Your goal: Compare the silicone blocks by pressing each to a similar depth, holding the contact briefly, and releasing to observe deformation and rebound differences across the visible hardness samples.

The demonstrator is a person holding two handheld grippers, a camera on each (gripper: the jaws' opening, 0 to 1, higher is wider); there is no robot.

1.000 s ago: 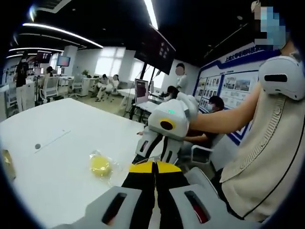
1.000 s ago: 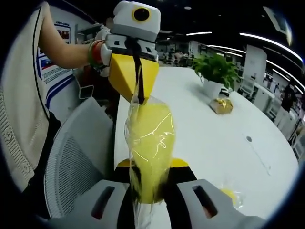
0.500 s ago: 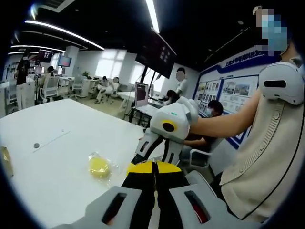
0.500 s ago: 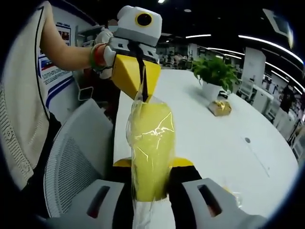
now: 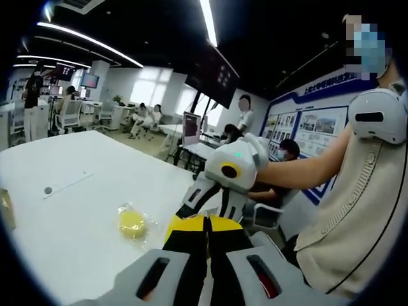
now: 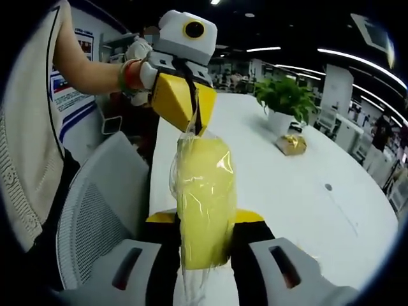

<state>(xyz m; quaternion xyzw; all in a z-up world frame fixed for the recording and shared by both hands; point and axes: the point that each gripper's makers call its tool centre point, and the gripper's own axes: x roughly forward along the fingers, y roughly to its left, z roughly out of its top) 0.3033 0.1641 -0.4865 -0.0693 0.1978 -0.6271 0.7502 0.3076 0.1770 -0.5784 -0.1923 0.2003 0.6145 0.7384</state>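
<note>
Right gripper view gave us the clearest look at the work: the right gripper (image 6: 204, 239) had its black jaws closed against the sides of a yellow silicone block (image 6: 205, 201) sealed in a clear plastic bag (image 6: 185, 137), the block standing up between the jaws and rising well above their yellow tips. Straight ahead of those jaws, the left gripper (image 6: 185, 105) came in from above, its yellow jaws pinched together on the top edge of the bag, just above the block. Beyond and to the right of the jaws we saw the white bench (image 6: 280, 185), carrying a potted plant (image 6: 285, 102) and, just beside the pot, a small gold-wrapped object (image 6: 291, 144). A mesh-backed chair (image 6: 95, 217) sat to the left of the jaws. In the left gripper view, the left gripper's (image 5: 207, 233) own jaws stood pressed together, and we could not make out the bag between them; the right gripper (image 5: 223, 185) sat directly beyond their tips. A second yellow block (image 5: 132, 223) in its own wrapper lay on the bench (image 5: 76, 217), left of the jaws and well apart from both grippers.
</note>
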